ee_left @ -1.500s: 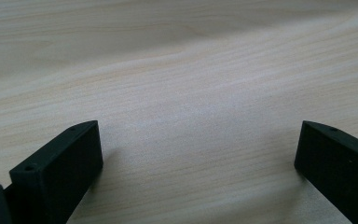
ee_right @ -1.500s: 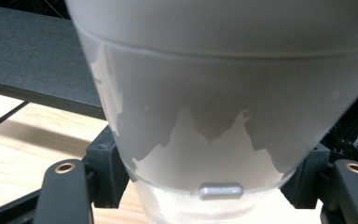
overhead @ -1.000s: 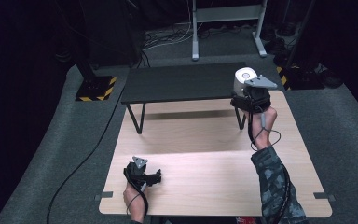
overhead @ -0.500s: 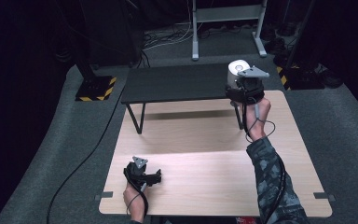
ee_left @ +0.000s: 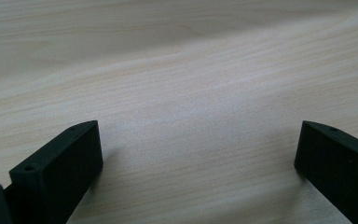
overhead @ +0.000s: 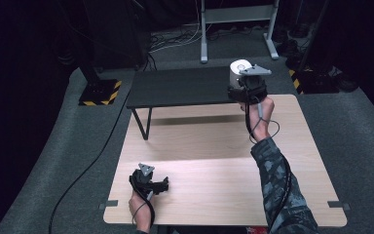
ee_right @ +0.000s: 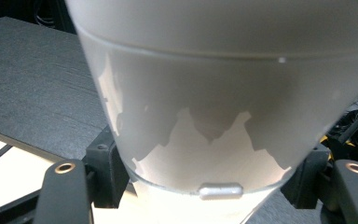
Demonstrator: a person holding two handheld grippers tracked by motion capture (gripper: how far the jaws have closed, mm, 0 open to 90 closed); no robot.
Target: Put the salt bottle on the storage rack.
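We saw a pale wood-grain rectangular worktop [overhead: 209, 146] on a grey carpeted floor [overhead: 78, 146]. Across its far edge stood a low black rectangular bench on thin metal legs [overhead: 175, 87], its dark textured top also visible in the right gripper view [ee_right: 32, 84]. To the left of the bench a black base plate with yellow-and-black hazard stripes [overhead: 97, 92] sat on the carpet, and a second striped plate [overhead: 299, 80] lay at the right. A black cable [overhead: 87, 165] ran over the floor along the worktop's left side. Behind the bench stood a grey metal stand with splayed feet [overhead: 236, 29], with loose cables [overhead: 175, 39] beside it.
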